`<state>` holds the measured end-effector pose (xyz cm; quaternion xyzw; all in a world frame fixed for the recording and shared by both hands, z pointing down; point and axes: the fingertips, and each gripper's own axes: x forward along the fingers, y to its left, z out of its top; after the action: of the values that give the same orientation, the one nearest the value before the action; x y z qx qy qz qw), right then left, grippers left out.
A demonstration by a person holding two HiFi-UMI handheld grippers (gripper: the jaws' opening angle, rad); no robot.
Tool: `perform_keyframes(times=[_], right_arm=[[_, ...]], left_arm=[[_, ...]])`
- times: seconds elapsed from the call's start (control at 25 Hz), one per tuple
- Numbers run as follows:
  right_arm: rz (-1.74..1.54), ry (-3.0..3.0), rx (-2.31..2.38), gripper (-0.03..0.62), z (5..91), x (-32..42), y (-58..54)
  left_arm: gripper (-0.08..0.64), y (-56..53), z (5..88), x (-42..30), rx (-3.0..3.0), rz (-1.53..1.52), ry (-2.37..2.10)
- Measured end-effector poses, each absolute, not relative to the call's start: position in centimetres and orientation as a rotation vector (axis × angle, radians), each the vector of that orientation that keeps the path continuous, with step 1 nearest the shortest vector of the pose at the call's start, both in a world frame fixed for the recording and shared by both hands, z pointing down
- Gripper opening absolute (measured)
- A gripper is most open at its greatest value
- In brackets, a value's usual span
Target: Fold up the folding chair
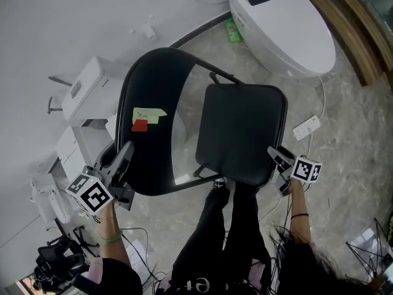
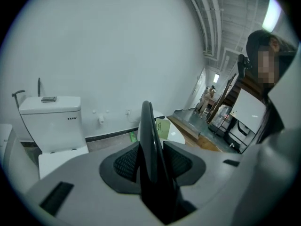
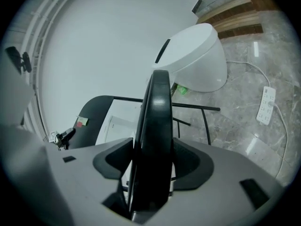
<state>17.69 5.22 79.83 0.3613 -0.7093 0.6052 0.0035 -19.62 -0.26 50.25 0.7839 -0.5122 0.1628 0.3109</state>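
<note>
The black folding chair stands on the marbled floor, just before the person's legs and near a white toilet. It has a thin tubular frame and a curved backrest bearing a yellow-green note and a red one. Its seat is a rounded, padded square, and it seems tipped upward, though the steep view leaves the angle unsure. The left claw pinches the backrest's lower edge. The right claw pinches the seat's near corner, with the pad filling the gap between its jaws.
</note>
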Motion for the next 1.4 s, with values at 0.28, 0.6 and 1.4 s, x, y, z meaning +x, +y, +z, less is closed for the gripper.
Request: perform_keyframes(times=[0.28, 0.6, 1.4], right_arm=[[1.781, -2.310, 0.996, 0.256, 74.2, 14.4, 3.9], [1.715, -2.344, 0.801, 0.210, 68.6, 8.7, 3.9], [1.755, -2.349, 0.675, 0.212, 62.3, 0.1, 3.3]], left_arm=[[0.149, 1.0, 47.0, -17.9, 2.087, 0.450, -1.328], [0.147, 1.7, 43.2, -14.7, 2.151, 0.435, -1.302], [0.153, 3.7, 38.7, -5.4, 2.192, 0.376, -1.180]])
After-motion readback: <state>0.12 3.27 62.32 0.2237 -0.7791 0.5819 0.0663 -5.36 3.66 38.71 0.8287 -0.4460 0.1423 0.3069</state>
